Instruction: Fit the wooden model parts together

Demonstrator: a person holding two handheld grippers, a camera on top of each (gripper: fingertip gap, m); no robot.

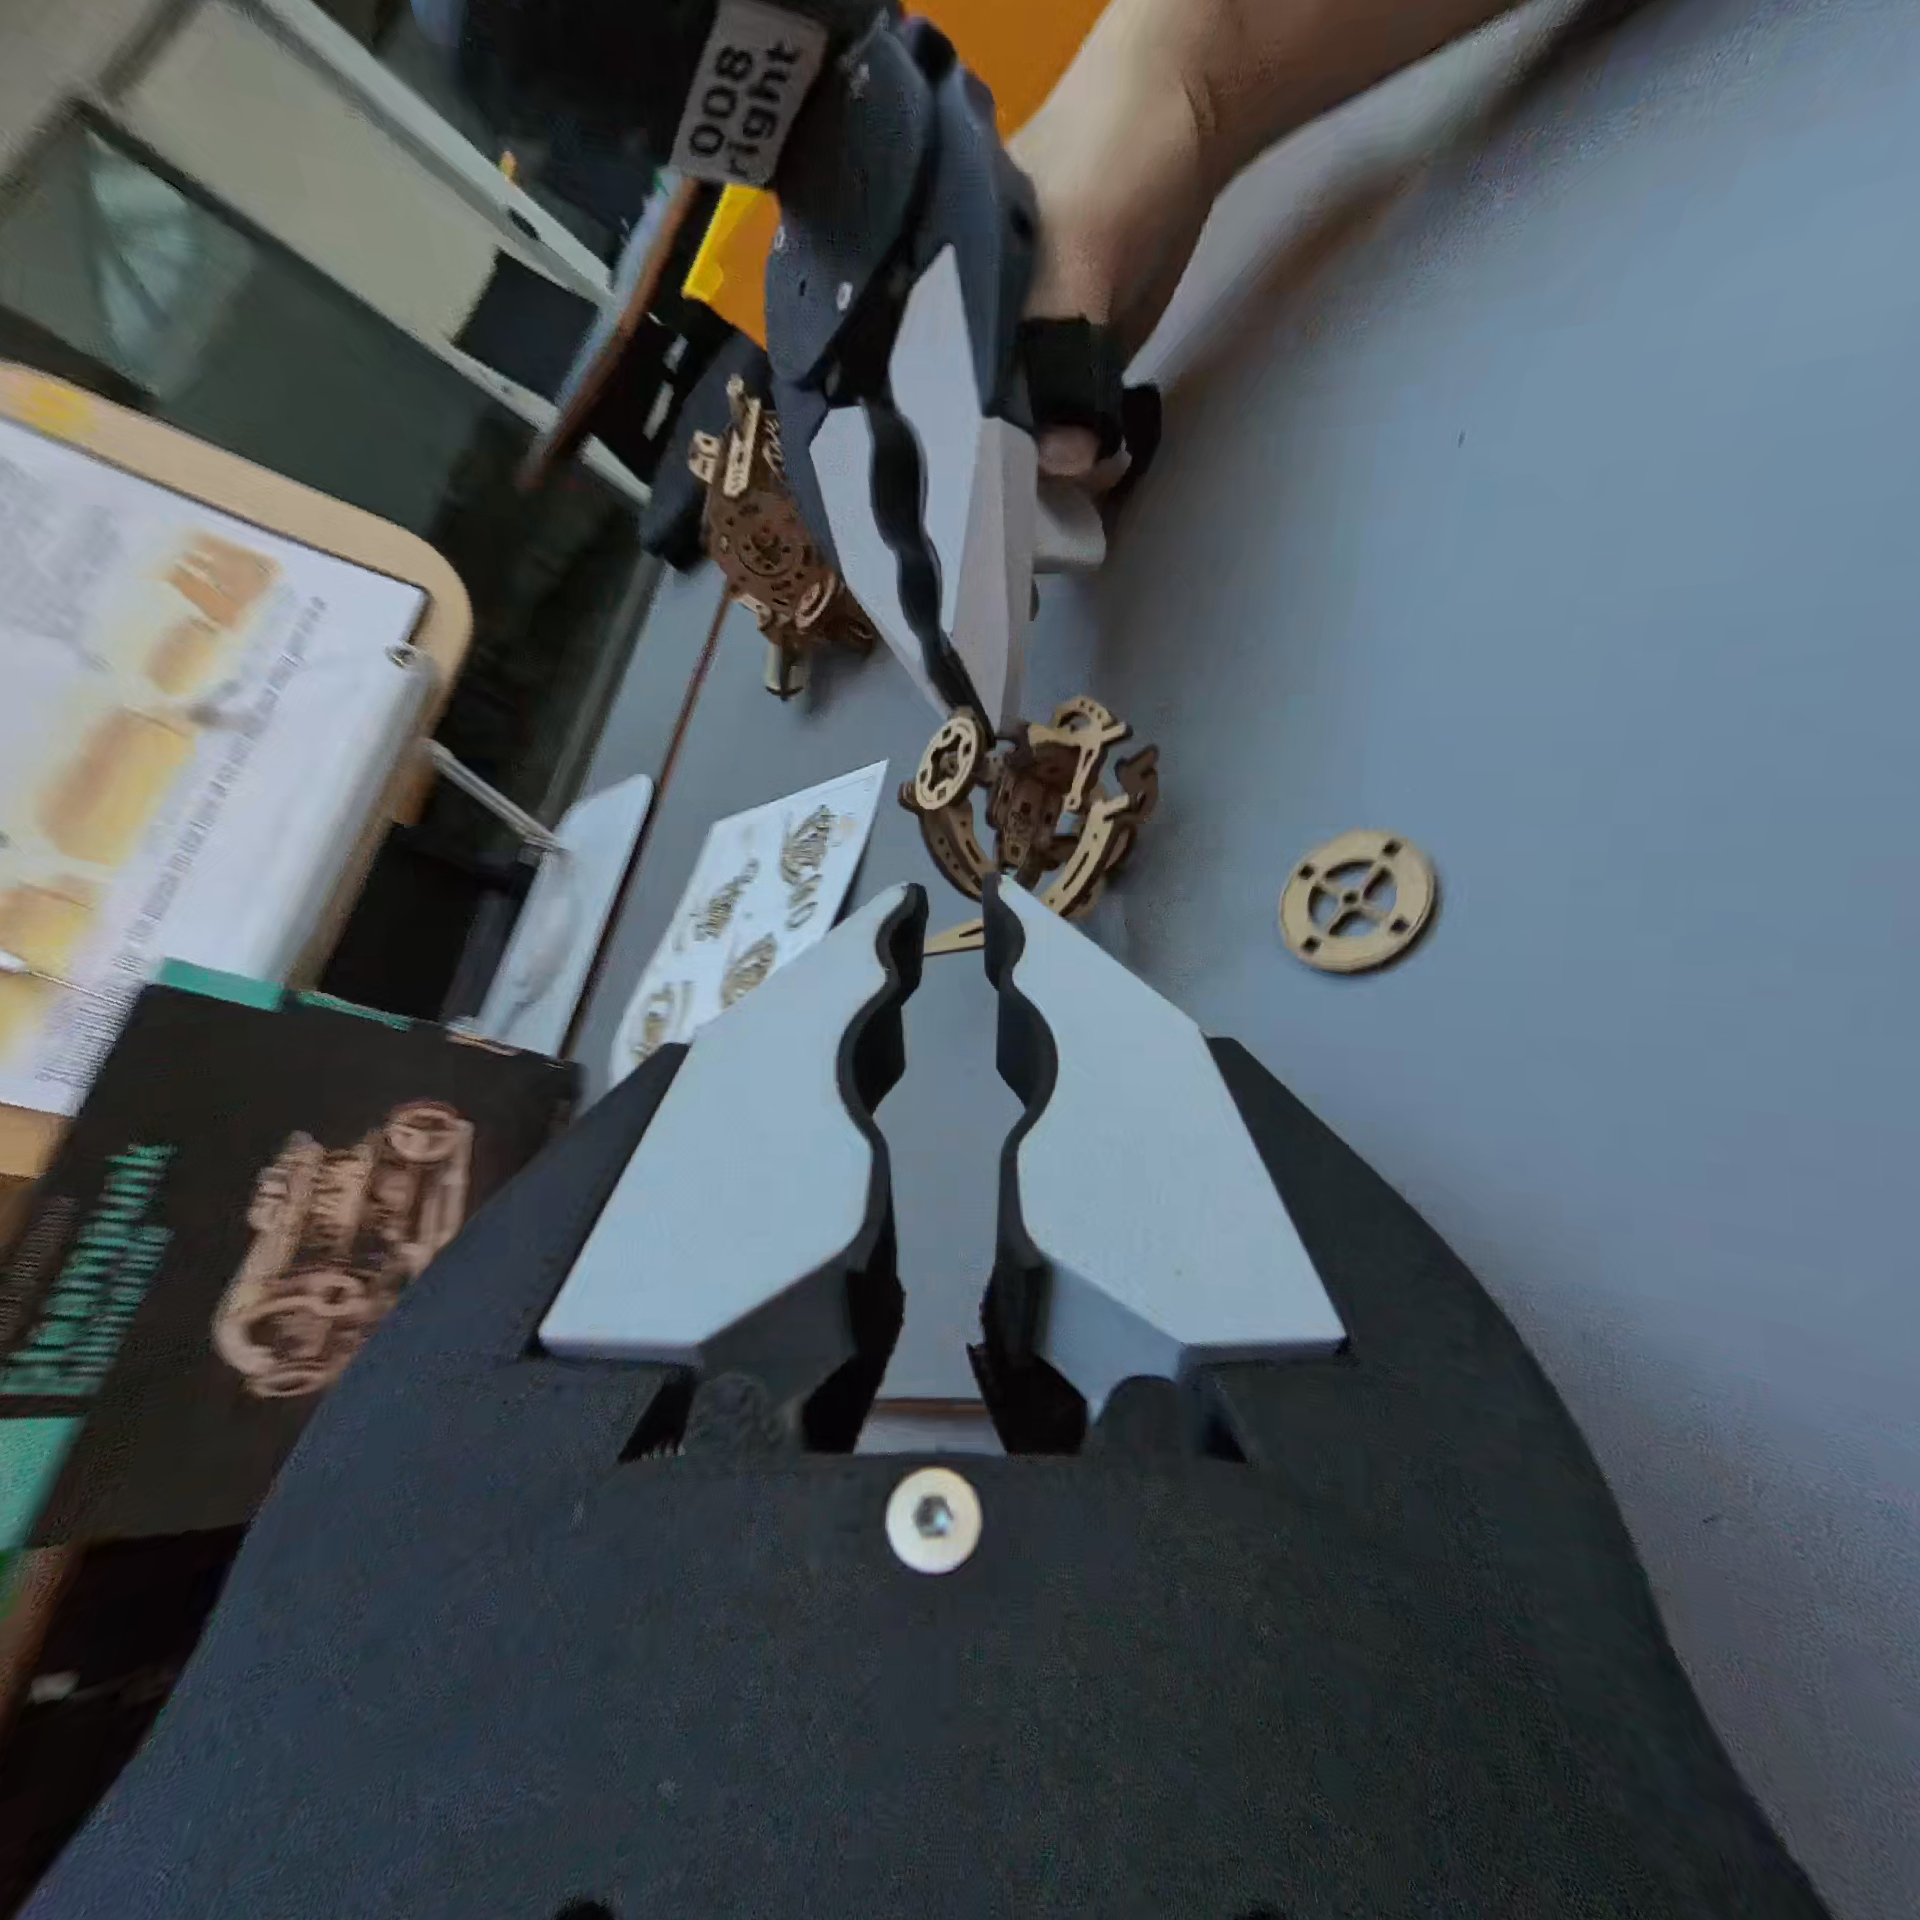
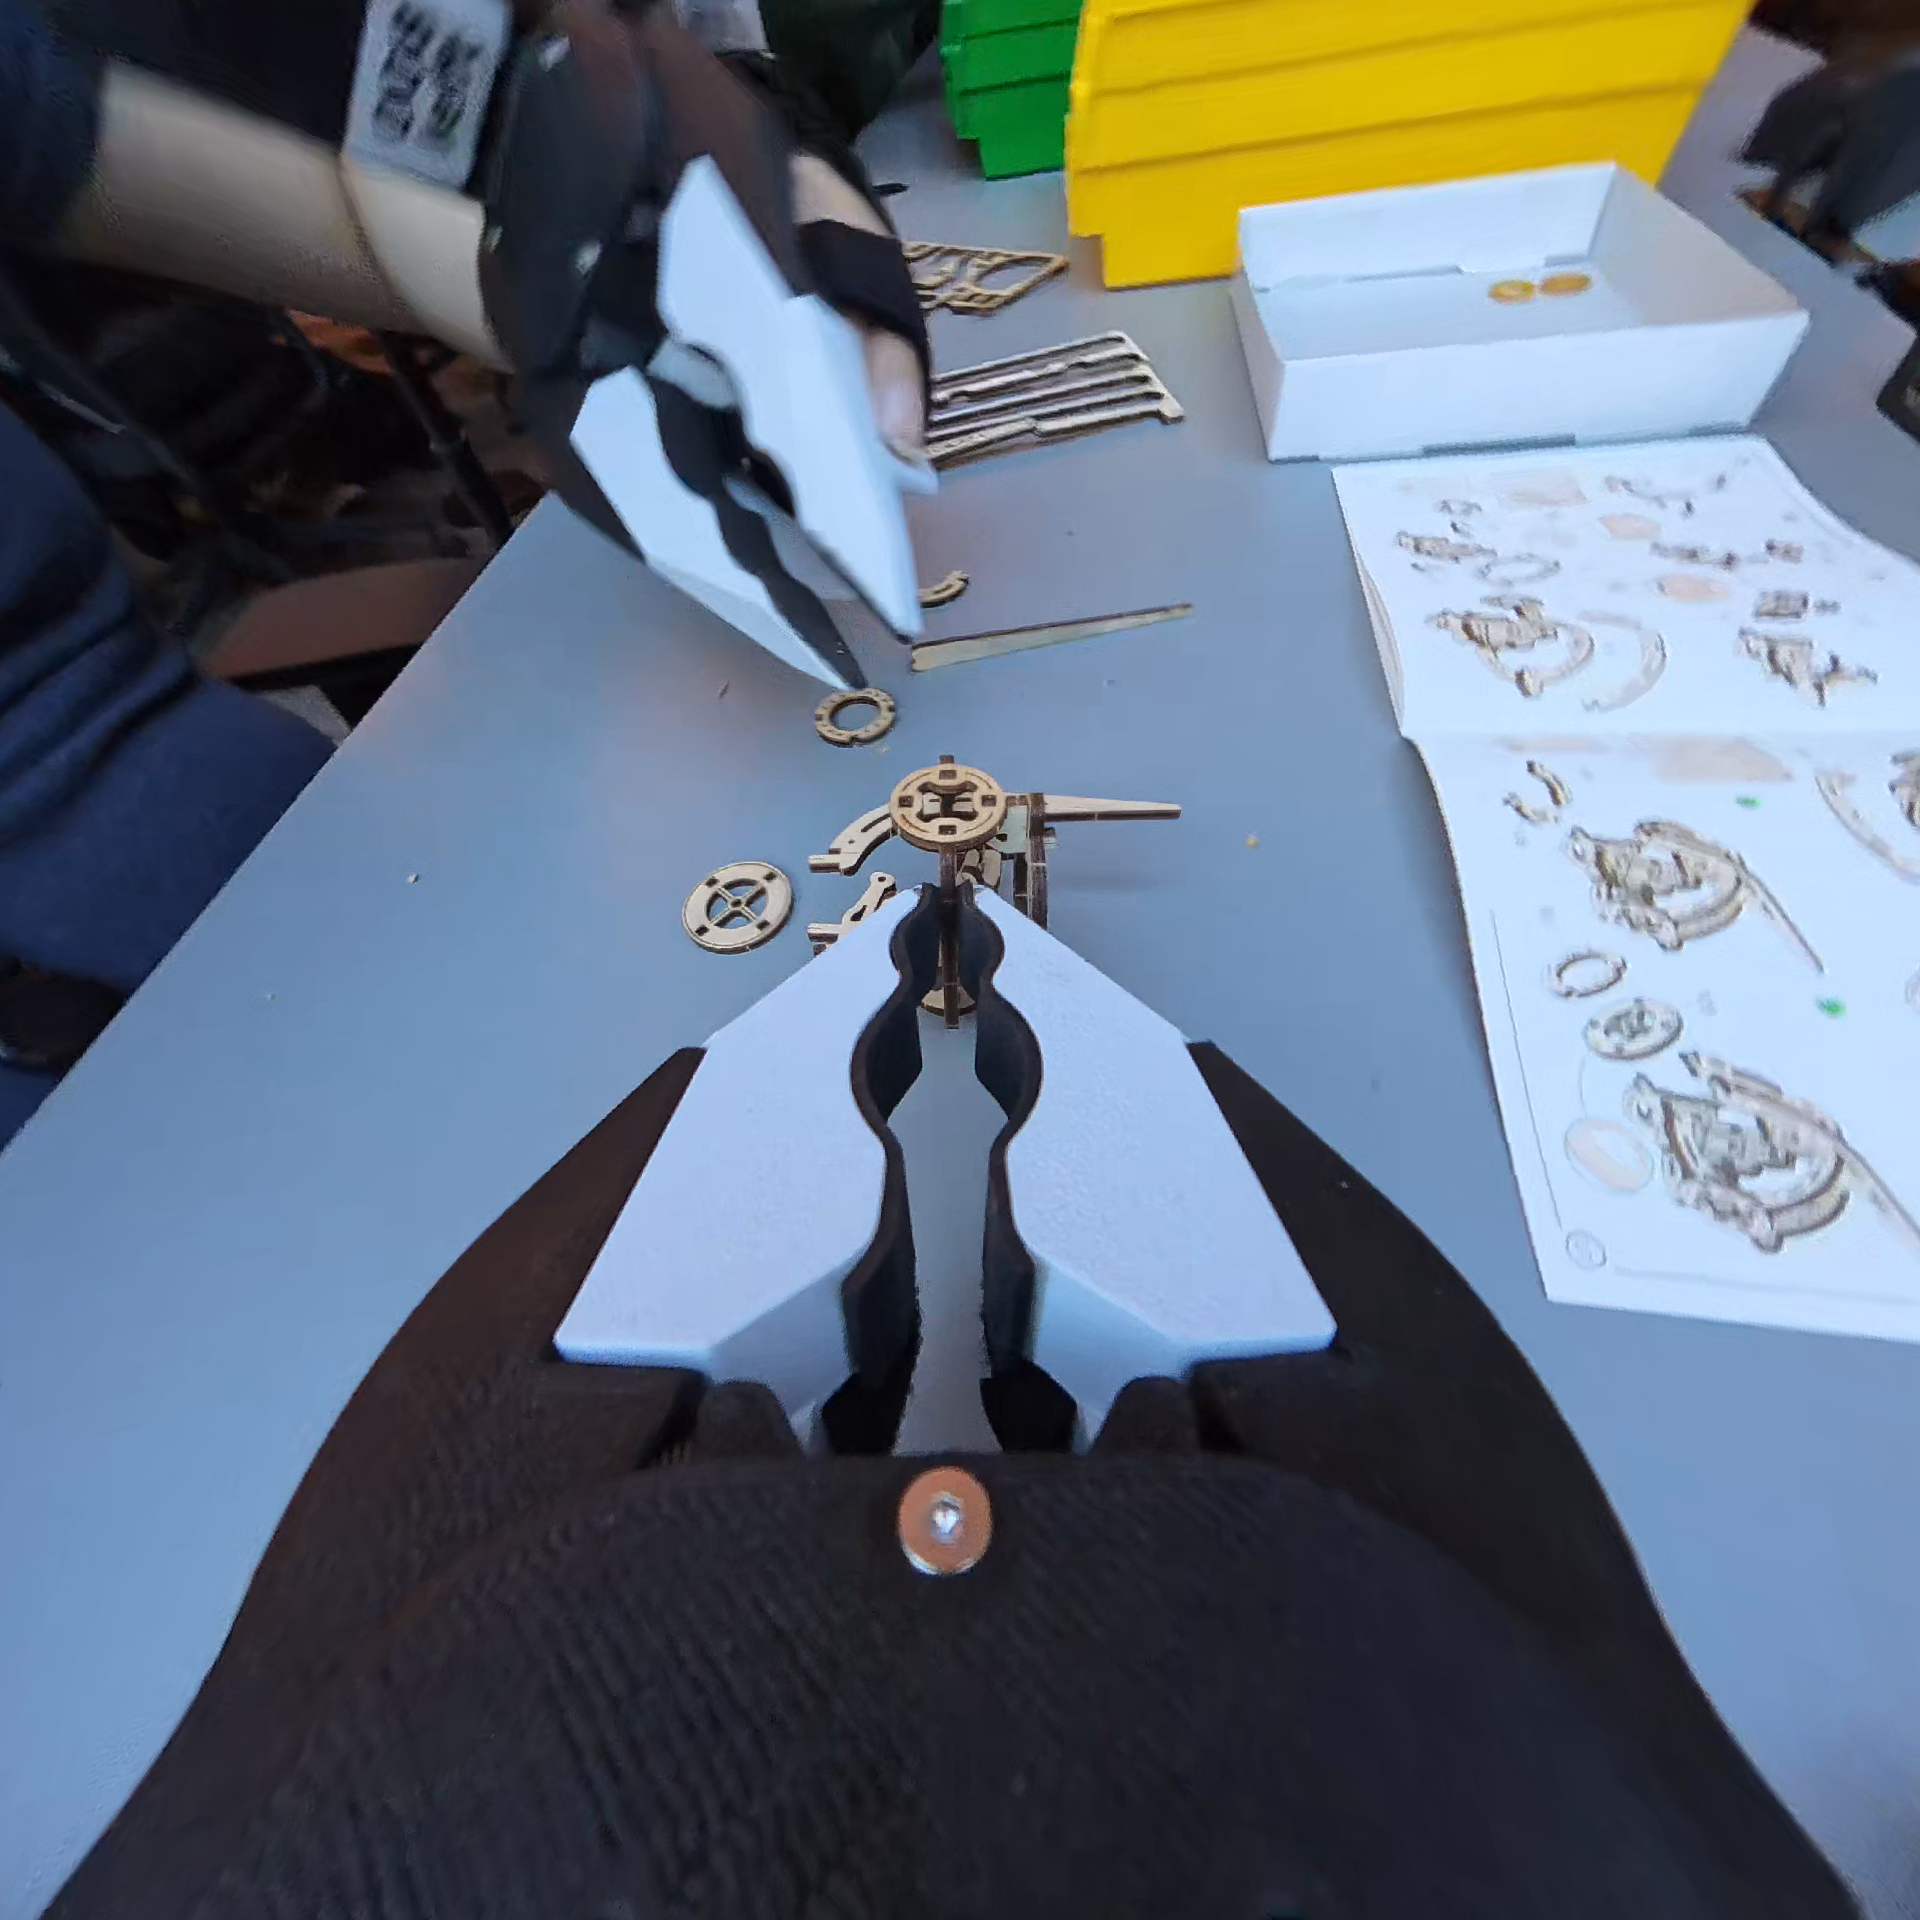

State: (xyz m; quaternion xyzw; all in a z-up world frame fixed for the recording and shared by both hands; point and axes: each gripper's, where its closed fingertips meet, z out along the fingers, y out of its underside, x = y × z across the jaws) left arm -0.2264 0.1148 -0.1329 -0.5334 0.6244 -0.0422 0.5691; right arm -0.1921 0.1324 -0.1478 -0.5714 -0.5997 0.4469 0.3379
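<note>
Right wrist view: right gripper (image 2: pixel 943 914) is clenched on the upright post of the model (image 2: pixel 948 808), tips pinching just under its round top disc. The model stands on the table (image 2: pixel 499 1091), centre, with a thin pointer sticking out to the right.

Left gripper (image 2: pixel 847 665) hovers far-left of the model, tip just above a loose ring (image 2: pixel 854 717) lying flat. Its jaws are narrowly parted and nothing shows between them. A spoked wheel (image 2: pixel 737 906) lies flat near-left of the model, apart from it.

Step looks like: steady the model, fetch the next part, likely the ring.
- Keep the right grasp low on the post and firm but not crushing; the plywood looks thin.
- Ring is flat on the table, so the left tips probably need to come down steep and catch one edge, or slide it first.
- Line up the hole with the axle before pressing, and push straight.
- Risk: the model twists in the grasp, or the pointer snaps.

Containers:
- White box (image 2: pixel 1517 395), far right, open, nearly empty: two small round pieces (image 2: pixel 1538 288) inside, at its far wall.
- Yellow bins (image 2: pixel 1351 135) and green bins (image 2: pixel 1003 83), stacked at the far edge; contents not visible.
</note>
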